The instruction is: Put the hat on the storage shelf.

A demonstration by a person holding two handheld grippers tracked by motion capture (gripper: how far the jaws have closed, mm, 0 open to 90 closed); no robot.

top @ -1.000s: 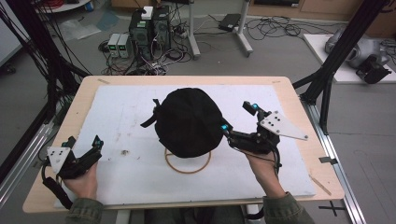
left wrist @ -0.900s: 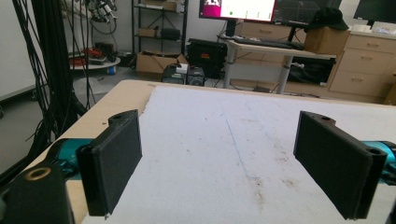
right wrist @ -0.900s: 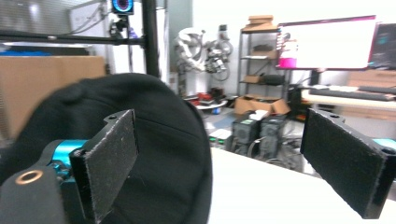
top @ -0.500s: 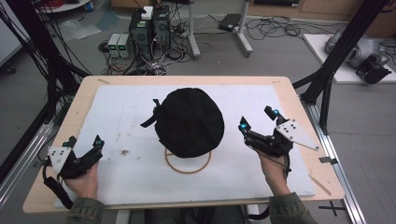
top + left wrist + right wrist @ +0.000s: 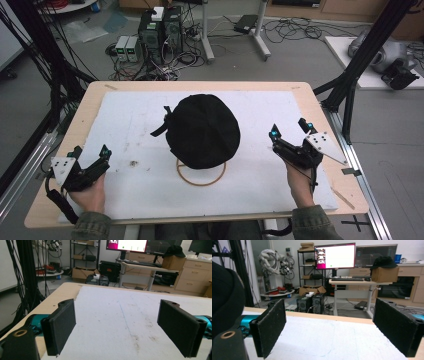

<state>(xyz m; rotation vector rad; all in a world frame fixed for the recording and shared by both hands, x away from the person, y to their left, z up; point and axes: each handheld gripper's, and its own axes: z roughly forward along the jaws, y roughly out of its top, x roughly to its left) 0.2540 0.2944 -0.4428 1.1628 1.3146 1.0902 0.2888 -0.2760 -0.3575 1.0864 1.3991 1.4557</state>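
Fingers of the right gripper (image 5: 290,128), spread and empty, have drawn back from the black cap (image 5: 202,131) on a white-covered table (image 5: 130,120); left gripper (image 5: 90,152) likewise open, computers beyond.

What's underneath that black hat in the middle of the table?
Under the black hat a thin wooden ring rests on the white mat. Whatever holds the hat up is covered by it.
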